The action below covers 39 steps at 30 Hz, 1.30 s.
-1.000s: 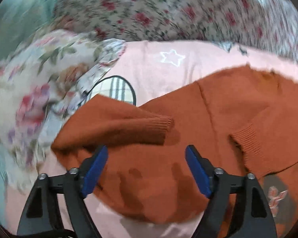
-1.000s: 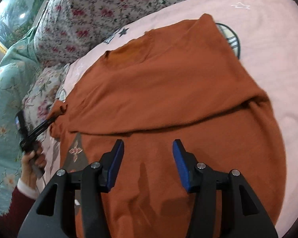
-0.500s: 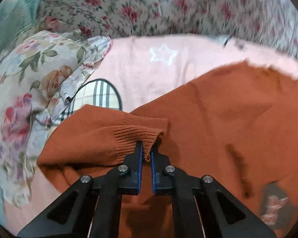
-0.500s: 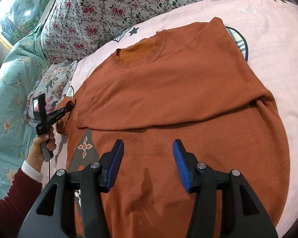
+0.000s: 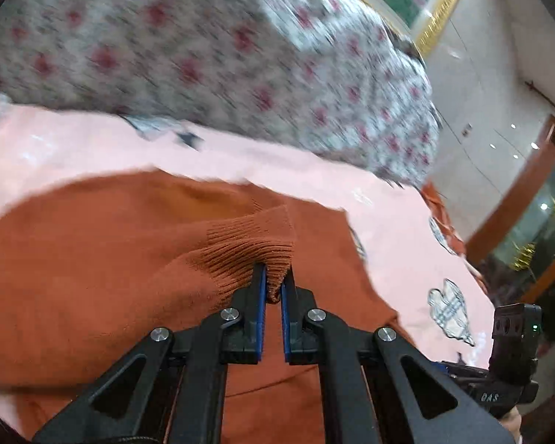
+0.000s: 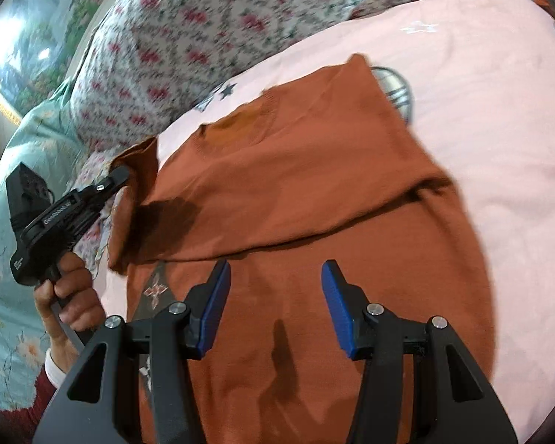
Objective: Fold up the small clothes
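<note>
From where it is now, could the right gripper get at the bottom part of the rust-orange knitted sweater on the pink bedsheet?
Probably yes. The right gripper hangs with open, empty jaws directly over the flat lower part of the rust-orange knitted sweater, with nothing between. The left gripper, shut on the ribbed sleeve cuff, is off to one side.

Left hand-held gripper pinching sweater sleeve cuff.

The rust-orange knitted sweater looks matt, its ribbed cuff coarser; the pale pink cotton bedsheet smooth; the black plastic grippers' silver bolts shiny.
</note>
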Motion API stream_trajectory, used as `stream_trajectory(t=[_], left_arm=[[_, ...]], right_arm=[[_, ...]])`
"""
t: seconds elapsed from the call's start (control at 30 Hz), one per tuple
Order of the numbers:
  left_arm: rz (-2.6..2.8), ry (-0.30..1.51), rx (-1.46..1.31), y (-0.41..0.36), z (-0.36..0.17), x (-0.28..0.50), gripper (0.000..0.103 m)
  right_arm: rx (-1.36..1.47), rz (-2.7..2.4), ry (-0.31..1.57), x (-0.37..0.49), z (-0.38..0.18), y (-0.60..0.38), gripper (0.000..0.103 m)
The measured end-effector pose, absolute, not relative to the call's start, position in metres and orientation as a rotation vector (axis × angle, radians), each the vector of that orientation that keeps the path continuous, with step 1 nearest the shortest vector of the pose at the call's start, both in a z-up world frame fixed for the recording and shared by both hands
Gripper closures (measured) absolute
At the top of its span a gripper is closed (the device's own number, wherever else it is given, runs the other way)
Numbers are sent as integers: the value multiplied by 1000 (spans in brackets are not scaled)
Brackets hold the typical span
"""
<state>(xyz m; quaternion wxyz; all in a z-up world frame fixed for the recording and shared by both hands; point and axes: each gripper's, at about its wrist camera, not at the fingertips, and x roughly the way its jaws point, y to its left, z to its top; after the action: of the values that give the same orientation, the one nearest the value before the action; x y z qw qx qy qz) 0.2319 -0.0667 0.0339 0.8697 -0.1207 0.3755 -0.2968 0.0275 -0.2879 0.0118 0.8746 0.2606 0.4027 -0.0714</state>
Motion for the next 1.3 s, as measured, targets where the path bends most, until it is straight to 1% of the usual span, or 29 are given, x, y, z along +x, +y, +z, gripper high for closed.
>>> stream_trajectory(t=[0.07,0.17,0.27,0.3,0.33,0.37,0.4,0.43,0.47,0.53,0.67,0.8,0.9,1.0,1.07,1.1,1.17,1.2,1.23,1.3], left_arm=[[-639,819,-234,-98,18,233,98],[-645,872,-213,-124,-8,238,98],[-651,942,-194,-134,-32,241,92],[-645,955,-189,-133,-35,241,86],[-644,964,-185,-130,-37,239,75],[-639,964,-178,-124,-37,233,69],[-628,955,-170,-118,-35,227,59],[-609,939,-162,-109,-32,218,52],[-594,928,-165,-97,-28,210,50],[-571,915,-185,-76,-24,194,48],[-424,876,-211,-11,-23,160,46],[-131,858,-249,69,-31,139,46],[-7,864,-317,113,-38,143,47],[41,884,-335,133,-45,160,47],[75,908,-330,136,-52,176,46],[73,908,-326,134,-53,182,45],[82,904,-284,131,-52,194,45],[79,905,-269,129,-52,198,45],[77,907,-256,126,-51,201,45],[73,910,-231,122,-53,207,45]], right_arm=[[555,-174,836,20,13,-298,50],[560,-199,832,15,14,-307,50],[563,-206,829,16,14,-311,50],[564,-203,829,18,13,-312,50],[565,-198,829,22,13,-311,50],[565,-190,832,26,13,-310,50],[565,-179,837,31,12,-308,50],[566,-169,840,36,12,-307,49],[569,-159,843,42,11,-305,47],[576,-134,842,55,8,-301,43],[579,-89,868,91,-1,-291,43],[538,-75,902,128,-13,-286,43],[533,-81,934,151,-26,-288,43],[551,-66,958,169,-39,-286,43],[519,-53,963,178,-39,-277,65],[496,-55,973,182,-37,-273,91],[477,-37,936,184,-19,-270,93],[467,-33,879,180,-1,-273,94],[456,-38,813,174,20,-278,99],[469,-56,726,161,49,-294,100]])
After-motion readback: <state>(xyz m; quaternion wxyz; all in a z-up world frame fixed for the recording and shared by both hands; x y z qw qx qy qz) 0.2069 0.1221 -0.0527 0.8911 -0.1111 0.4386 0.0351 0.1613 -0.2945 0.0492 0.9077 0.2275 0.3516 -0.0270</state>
